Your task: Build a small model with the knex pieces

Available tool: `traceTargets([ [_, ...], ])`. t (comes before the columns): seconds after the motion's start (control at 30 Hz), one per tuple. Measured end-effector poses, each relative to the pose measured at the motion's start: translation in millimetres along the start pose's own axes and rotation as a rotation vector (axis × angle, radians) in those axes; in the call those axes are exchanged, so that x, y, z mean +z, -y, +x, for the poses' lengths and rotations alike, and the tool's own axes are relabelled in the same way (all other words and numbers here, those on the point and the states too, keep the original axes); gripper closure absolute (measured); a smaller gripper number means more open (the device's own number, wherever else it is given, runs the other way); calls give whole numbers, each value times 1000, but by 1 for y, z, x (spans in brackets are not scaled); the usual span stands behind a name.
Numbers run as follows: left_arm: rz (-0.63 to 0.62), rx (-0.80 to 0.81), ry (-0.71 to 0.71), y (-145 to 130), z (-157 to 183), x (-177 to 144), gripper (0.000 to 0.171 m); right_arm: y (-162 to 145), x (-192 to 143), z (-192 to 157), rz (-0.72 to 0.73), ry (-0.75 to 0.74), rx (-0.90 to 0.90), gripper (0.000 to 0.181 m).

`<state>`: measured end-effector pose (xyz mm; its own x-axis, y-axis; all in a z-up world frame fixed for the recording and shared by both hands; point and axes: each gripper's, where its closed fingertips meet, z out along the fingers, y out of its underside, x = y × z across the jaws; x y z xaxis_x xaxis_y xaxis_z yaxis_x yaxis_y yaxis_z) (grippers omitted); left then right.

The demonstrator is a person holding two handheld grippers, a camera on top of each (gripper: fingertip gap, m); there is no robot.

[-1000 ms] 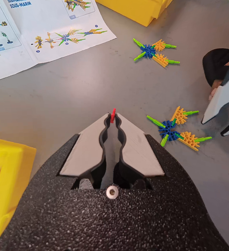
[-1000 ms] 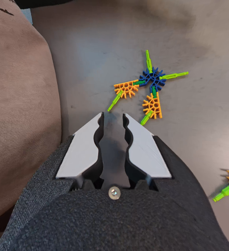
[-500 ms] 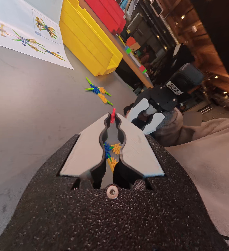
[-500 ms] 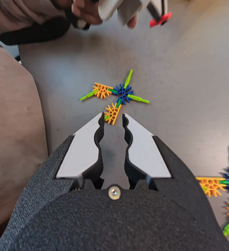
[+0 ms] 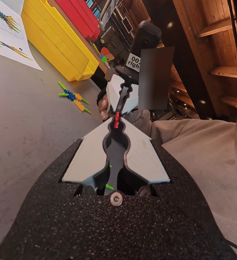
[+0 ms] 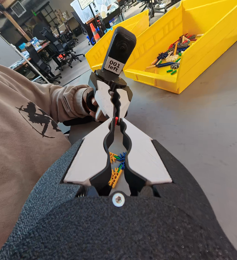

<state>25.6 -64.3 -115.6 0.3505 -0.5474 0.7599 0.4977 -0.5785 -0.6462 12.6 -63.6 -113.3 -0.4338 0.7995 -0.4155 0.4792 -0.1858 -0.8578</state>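
Observation:
My left gripper (image 5: 116, 119) is shut on a small red rod (image 5: 116, 123) and holds it above the grey table. My right gripper (image 6: 116, 119) meets it tip to tip, and its jaws have closed to a narrow gap around the other end of the red rod (image 6: 116, 122). The right gripper (image 5: 117, 112) shows facing me in the left wrist view, and the left gripper (image 6: 116, 116) in the right wrist view. A blue, orange and green connector assembly (image 6: 115, 168) lies on the table below the right jaws. A second such assembly (image 5: 74, 97) lies farther off.
A yellow bin (image 6: 185, 84) with several loose rods and connectors stands on the table. Another yellow bin (image 5: 56, 46) stands by a red bin (image 5: 80, 18) and an instruction sheet (image 5: 5, 35). A person's beige sleeve (image 5: 185, 140) lies close to both grippers. Only a small space, under 4 cm, lies between the two pairs of fingers.
Both grippers have lifted from pointing down at the table and turned to face each other. The right gripper, open before, has closed on the red rod that the left gripper holds.

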Motion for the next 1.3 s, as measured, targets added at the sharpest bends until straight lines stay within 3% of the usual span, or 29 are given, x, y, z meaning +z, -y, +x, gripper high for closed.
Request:
traceTargets([
  [0.2, -52, 66, 79, -5, -8, 0, 166, -8, 2, 2, -19, 75, 115, 181],
  [0.47, -309, 297, 364, -33, -43, -9, 165, -52, 13, 24, -227, 96, 311, 181],
  [0.7, -402, 341, 469, -45, -63, -16, 165, -70, 12, 38, -321, 0, 271, 181],
  [0.9, -428, 388, 525, -43, -71, -24, 163, -58, -43, 70, -399, -290, -41, 163],
  [1.13, -532, 431, 527, -50, -74, -38, 156, -101, -116, 83, -653, -501, -98, 158],
  [1.3, -589, 452, 534, -59, -78, -40, 154, -126, -129, 88, -675, -562, -49, 158],
])
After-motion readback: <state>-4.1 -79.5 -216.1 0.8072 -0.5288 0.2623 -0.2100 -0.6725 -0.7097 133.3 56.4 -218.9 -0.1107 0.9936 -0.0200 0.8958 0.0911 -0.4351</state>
